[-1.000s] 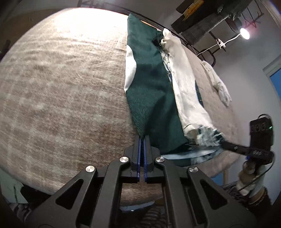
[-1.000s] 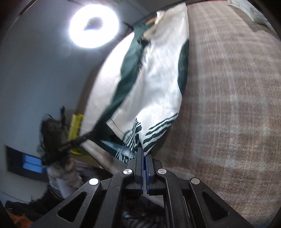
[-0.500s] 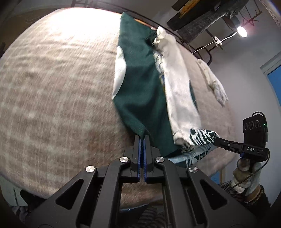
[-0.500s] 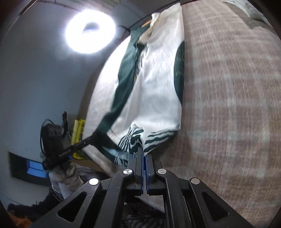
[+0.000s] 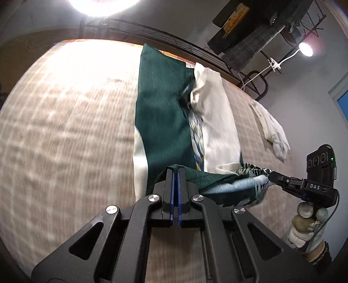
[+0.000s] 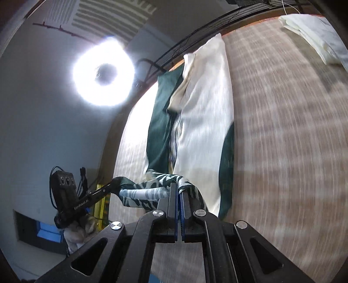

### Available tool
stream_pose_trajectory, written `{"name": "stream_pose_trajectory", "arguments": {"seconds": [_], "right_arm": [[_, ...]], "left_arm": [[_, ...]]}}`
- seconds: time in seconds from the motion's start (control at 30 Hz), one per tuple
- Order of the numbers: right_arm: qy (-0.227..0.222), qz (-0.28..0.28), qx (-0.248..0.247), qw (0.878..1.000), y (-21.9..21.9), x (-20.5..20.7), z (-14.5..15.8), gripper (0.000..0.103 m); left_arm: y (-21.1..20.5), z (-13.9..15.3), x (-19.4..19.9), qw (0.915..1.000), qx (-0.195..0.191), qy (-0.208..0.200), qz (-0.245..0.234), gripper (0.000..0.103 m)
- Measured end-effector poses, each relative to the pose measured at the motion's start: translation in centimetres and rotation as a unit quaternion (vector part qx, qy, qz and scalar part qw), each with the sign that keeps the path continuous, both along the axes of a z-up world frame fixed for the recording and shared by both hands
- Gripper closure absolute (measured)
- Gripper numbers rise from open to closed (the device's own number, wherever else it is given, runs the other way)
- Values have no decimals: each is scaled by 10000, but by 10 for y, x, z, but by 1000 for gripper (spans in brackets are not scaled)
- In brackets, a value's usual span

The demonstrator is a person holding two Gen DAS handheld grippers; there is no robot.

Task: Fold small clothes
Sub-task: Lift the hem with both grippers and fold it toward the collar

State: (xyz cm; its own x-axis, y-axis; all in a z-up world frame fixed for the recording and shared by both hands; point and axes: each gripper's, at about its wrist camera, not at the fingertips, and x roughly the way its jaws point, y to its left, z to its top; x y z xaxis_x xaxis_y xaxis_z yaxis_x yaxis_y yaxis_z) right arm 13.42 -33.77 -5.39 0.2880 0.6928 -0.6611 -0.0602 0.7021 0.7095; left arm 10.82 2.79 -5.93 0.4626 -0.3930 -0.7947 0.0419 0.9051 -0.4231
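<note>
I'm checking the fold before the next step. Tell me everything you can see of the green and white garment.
The garment lies lengthwise on the checked beige bedspread. It looks like smooth woven cloth: dark green on one half, cream white on the other, with a green-and-white leaf-print hem. That near hem is lifted off the bed and pulled taut between the left gripper, shut on the green corner, and the right gripper, shut on the printed corner. The far end is bunched.

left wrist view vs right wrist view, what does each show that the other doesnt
Only the left wrist view shows the clip lamp and the dark shelf clutter up on the wall.

Only the right wrist view shows the ring light as a full ring and the ceiling vent.

Both show the green and white garment on the beige bed cover, each gripper shut on its near hem, left gripper, right gripper, and the white cloth lying apart.
</note>
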Motion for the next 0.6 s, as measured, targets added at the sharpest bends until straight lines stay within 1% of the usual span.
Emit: {"name": "stream_pose_trajectory", "arguments": {"seconds": [0.13,0.23,0.37,0.43,0.6], "right_arm": [[75,-169,15,9998,-1,31,-8,103],[164,-250,-7,9996,0,52,-18,103],[220,-283,-114,9993,1,70,-28,103],[244,-339,-111,9991,-1,78,-32,103],[333,-473,-91,9983,-4,96,-42,103]], "left_arm": [[-2,-11,36,9999,94,92,32,103],[-2,-21,54,9997,64,193,99,103],[-3,-34,71,9992,70,333,186,103],[-2,-36,77,9991,163,322,220,103],[3,-41,93,9988,176,335,310,103]]}}
